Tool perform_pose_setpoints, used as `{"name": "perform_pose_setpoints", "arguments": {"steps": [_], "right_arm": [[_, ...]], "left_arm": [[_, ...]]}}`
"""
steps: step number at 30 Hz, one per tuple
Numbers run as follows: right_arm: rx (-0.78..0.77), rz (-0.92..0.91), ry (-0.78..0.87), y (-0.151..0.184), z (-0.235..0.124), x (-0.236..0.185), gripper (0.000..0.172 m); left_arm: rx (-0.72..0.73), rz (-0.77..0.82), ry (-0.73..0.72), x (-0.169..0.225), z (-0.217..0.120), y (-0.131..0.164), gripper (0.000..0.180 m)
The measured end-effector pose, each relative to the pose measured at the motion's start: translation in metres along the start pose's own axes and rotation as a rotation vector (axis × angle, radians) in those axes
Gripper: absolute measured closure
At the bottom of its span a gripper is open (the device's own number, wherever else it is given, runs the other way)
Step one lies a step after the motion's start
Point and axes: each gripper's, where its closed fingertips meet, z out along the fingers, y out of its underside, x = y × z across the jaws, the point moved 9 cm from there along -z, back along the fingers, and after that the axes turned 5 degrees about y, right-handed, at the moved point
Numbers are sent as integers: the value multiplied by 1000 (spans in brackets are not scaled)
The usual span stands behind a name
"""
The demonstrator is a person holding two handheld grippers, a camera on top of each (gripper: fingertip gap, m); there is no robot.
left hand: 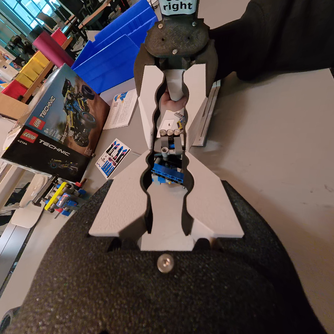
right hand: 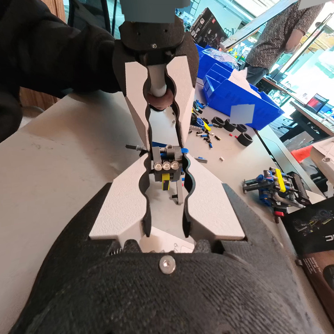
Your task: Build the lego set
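— Grippers meet tip to tip over the grey table (left hand: 271, 144), both closed on the same small brick assembly (right hand: 167, 162). What does each one have?

— Left gripper (left hand: 167, 169) has its fingers pressed against the blue beam end of the assembly. Right gripper (right hand: 167, 162) clamps the dark grey frame end, the part with three clear round studs in a row and a yellow and black piece hanging under it.

— Pads in contact on both?

— Right gripper's pads sit against the grey frame sides. Left gripper's dark pads flank the blue beam closely; the contact looks firm on one side, while the other is partly hidden.

— Where is the assembly?

— Lifted off the table, held between the two grippers, above an open instruction booklet (left hand: 207, 122).

— What else lies around?

— From the left wrist view: a set box (left hand: 54, 126) standing to one side, a sticker sheet (left hand: 113, 157) flat beside it, a folded leaflet (left hand: 122, 108) farther back, and blue bins (left hand: 112, 59) behind. A second partly built model (right hand: 274, 189) in blue, black and yellow rests on the table near the box. The right wrist view shows black tyres (right hand: 244, 133) and scattered small pins (right hand: 207, 133) well apart, near a blue bin (right hand: 244, 101). A person (right hand: 274, 39) stands in the background.
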Motion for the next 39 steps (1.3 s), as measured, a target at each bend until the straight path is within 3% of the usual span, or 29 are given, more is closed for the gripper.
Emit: {"name": "perform_pose_setpoints", "arguments": {"steps": [11, 39], "right_arm": [[-105, -107, 30, 0, 1, -1, 141], [-39, 12, 35, 8, -2, 4, 142]], "left_arm": [[-73, 67, -53, 4, 9, -2, 153], [-4, 91, -78, 4, 10, 4, 159]]}}
